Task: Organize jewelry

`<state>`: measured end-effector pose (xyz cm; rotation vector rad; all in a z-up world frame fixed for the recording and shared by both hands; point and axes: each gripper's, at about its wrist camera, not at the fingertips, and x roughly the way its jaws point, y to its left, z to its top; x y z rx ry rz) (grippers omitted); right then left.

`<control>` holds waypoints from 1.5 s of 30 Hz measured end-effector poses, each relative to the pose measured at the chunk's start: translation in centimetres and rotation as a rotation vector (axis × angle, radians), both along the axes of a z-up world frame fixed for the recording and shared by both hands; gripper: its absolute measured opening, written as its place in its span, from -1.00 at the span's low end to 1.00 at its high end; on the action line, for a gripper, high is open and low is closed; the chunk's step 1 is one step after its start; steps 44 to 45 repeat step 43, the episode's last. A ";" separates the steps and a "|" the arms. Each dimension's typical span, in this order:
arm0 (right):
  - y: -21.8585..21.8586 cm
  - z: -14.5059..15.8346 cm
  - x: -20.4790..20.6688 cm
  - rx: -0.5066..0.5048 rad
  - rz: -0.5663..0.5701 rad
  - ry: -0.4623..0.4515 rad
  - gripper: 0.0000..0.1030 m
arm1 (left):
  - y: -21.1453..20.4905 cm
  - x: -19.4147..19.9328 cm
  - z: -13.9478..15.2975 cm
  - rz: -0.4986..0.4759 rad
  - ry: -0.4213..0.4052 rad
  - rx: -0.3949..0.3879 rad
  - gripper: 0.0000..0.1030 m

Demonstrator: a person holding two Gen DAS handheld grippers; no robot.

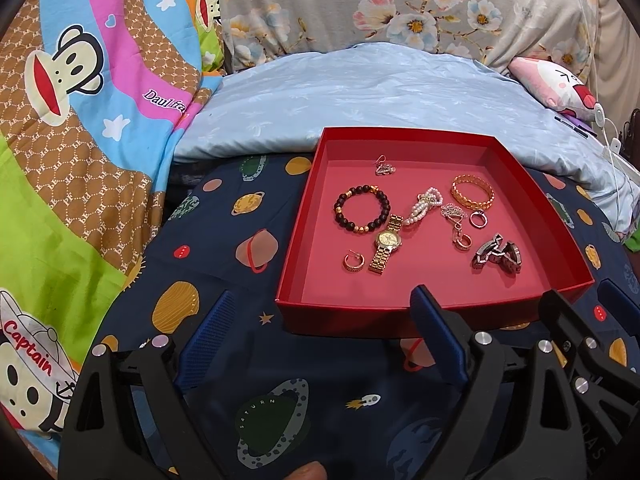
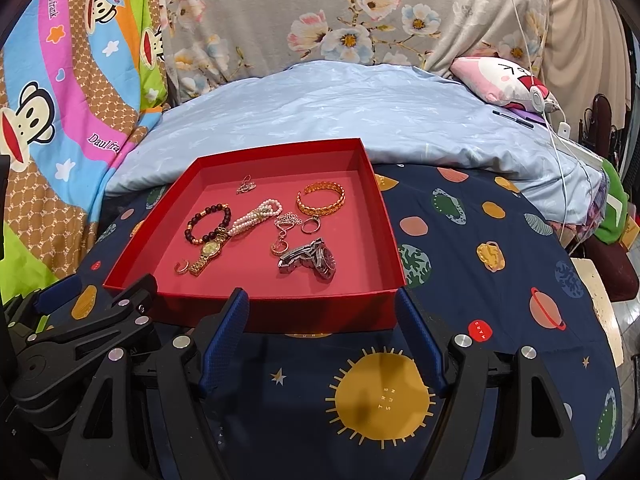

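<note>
A shallow red box [image 1: 304, 216] [image 2: 384, 216] lies on the planet-print sheet and holds several pieces of jewelry. In it are a dark bead bracelet [image 1: 362, 209] [image 2: 208, 224], a gold watch [image 1: 387, 243] [image 2: 208, 252], a pearl bracelet [image 1: 425, 206] [image 2: 256, 216], a gold bangle [image 1: 473, 192] [image 2: 321, 199], a silver watch [image 1: 498, 255] [image 2: 310, 261], rings and earrings. My left gripper [image 1: 320, 300] is open and empty, just before the box's near-left edge. My right gripper [image 2: 320, 300] is open and empty, at the box's near edge.
A light blue quilt [image 1: 360, 92] lies behind the box, floral fabric [image 1: 360, 4] beyond it. A monkey-print blanket [image 1: 80, 120] rises on the left. A pink plush [image 2: 500, 80] and white cables [image 2: 560, 140] are at the right.
</note>
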<state>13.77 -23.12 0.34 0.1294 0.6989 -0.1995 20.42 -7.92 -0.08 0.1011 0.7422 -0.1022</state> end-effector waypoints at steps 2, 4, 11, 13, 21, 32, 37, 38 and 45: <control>0.0 0.0 0.0 0.000 0.000 0.000 0.43 | 0.0 0.0 0.0 -0.001 0.000 -0.001 0.70; 0.0 0.0 0.0 0.000 0.000 0.000 0.43 | 0.0 0.0 0.0 0.000 0.000 0.000 0.70; 0.0 0.0 0.0 0.000 -0.001 0.000 0.43 | 0.2 -0.1 0.0 0.001 -0.005 0.012 0.70; 0.0 0.0 0.0 0.000 0.000 0.001 0.43 | 0.2 -0.1 0.1 0.003 -0.006 0.015 0.70; -0.1 0.0 -0.1 0.005 -0.001 0.002 0.44 | 0.4 0.0 0.0 0.016 0.013 0.007 0.80; -0.1 -0.1 -0.3 -0.006 -0.013 0.015 0.46 | 0.1 0.1 -0.1 0.014 0.017 0.025 0.80; -0.2 -0.1 -0.4 -0.004 -0.019 0.017 0.47 | 0.0 0.1 0.0 0.007 0.024 0.028 0.80; -0.3 -0.1 -0.4 -0.003 -0.022 0.016 0.50 | 0.0 0.1 0.0 0.007 0.031 0.024 0.80; -0.5 0.2 -0.6 0.000 -0.037 0.012 0.54 | 0.1 0.0 0.0 0.000 0.035 0.000 0.80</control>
